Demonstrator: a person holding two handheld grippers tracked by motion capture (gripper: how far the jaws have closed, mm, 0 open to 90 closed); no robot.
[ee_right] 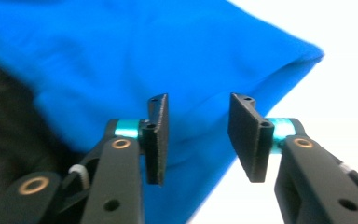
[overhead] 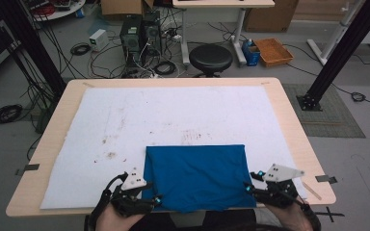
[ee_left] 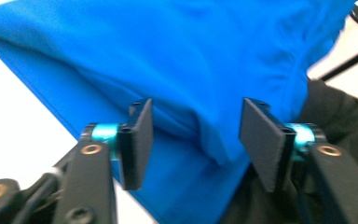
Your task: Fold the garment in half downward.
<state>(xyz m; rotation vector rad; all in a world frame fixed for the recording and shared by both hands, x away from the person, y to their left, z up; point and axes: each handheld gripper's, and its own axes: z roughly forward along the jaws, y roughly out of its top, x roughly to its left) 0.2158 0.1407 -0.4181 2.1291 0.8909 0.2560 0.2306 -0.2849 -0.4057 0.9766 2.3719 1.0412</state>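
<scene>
High view: blue cloth (overhead: 196, 177) between both hand-held grippers.

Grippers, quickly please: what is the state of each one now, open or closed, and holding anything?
Left gripper: open, jaws apart at the blue cloth, holding nothing.
Right gripper: open, jaws apart at the same cloth, holding nothing.

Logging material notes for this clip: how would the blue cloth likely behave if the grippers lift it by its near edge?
The blue cloth would probably drape limply: it lies folded flat and its near edge sags over the table edge. It looks thin, so likely light. Soft creases in the left gripper view suggest it bunches between the jaws of the left gripper or right gripper.
</scene>
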